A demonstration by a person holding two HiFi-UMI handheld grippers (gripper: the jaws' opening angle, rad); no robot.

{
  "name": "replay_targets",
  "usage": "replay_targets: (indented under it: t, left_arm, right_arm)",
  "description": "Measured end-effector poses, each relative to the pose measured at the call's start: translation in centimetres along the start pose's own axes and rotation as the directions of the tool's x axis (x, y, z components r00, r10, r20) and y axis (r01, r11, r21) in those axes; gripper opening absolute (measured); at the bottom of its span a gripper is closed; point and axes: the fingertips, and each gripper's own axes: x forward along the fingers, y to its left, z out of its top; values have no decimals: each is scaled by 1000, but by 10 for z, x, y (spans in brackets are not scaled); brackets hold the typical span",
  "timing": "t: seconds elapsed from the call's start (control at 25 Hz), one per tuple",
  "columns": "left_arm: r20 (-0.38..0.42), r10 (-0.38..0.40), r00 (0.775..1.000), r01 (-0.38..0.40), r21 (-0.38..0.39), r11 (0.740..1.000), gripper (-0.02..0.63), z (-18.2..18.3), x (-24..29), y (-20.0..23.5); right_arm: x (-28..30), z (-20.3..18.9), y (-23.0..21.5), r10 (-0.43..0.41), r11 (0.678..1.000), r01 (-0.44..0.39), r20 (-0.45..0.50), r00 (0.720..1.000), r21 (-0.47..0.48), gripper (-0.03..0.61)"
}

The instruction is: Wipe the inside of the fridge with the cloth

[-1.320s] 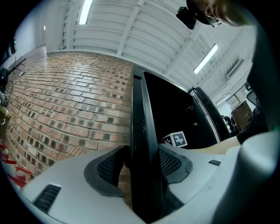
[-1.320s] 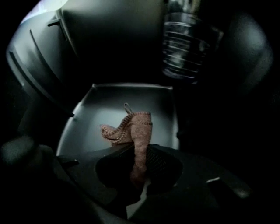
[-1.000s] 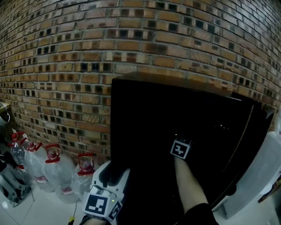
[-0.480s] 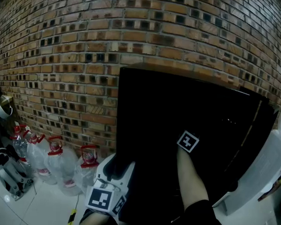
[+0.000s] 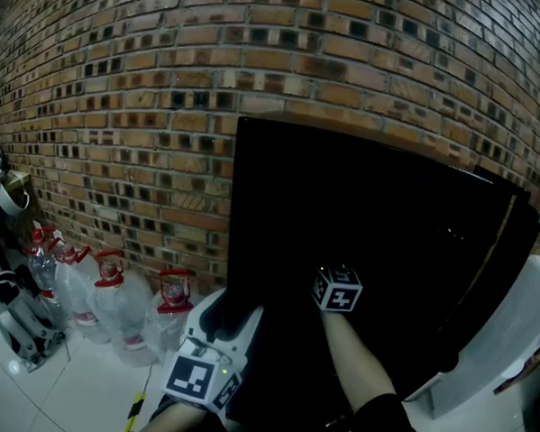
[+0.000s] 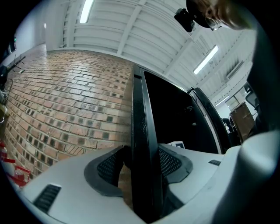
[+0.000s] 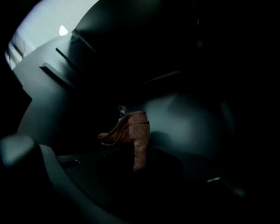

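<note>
The black fridge (image 5: 369,216) stands against a brick wall with its inside dark. My left gripper (image 5: 229,315) is shut on the fridge door's edge (image 6: 142,131): the black panel runs upright between its mesh pads (image 6: 171,162). My right arm reaches into the fridge, and only the right gripper's marker cube (image 5: 338,289) shows in the head view. In the right gripper view a brown cloth (image 7: 131,129) sticks out from my right gripper (image 7: 138,165), which is shut on it. Grey inner walls (image 7: 188,122) lie just beyond the cloth.
Several big water bottles with red caps (image 5: 112,293) stand on the floor left of the fridge, along the brick wall (image 5: 122,112). More gear (image 5: 12,319) lies at the far left. A white appliance (image 5: 507,340) stands close on the right.
The right gripper's cube has shifted left and a little down inside the fridge and has turned. The left gripper has stayed on the door's edge.
</note>
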Motion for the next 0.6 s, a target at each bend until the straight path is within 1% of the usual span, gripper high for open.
replay_targets:
  t: [0.04,0.08,0.2,0.4,0.6]
  left_arm:
    - [-8,-4,1000,4,2,1000,227,0,0,-1]
    - [-17,-9,1000,9,5,1000,227,-1,0,-1]
    - [-32,-18,999,18,16,1000,230,-2,0,-2]
    - [-29,-17,999,18,25,1000,231,0,-1,1]
    - [-35,-13,999,14,30,999,232,-4,-2,2]
  right_arm:
    - [7,-4,16,53,999,-53,-9,999,7,74]
    - [13,-12,27,83,997,-83,-29,996,4,74]
    - [25,-40,45,110,993,-113,-86,990,-31,74]
    - [44,-51,64,99,989,-110,-107,989,-103,74]
    - [46,-57,65,37,978,-60,-119,992,-201,74]
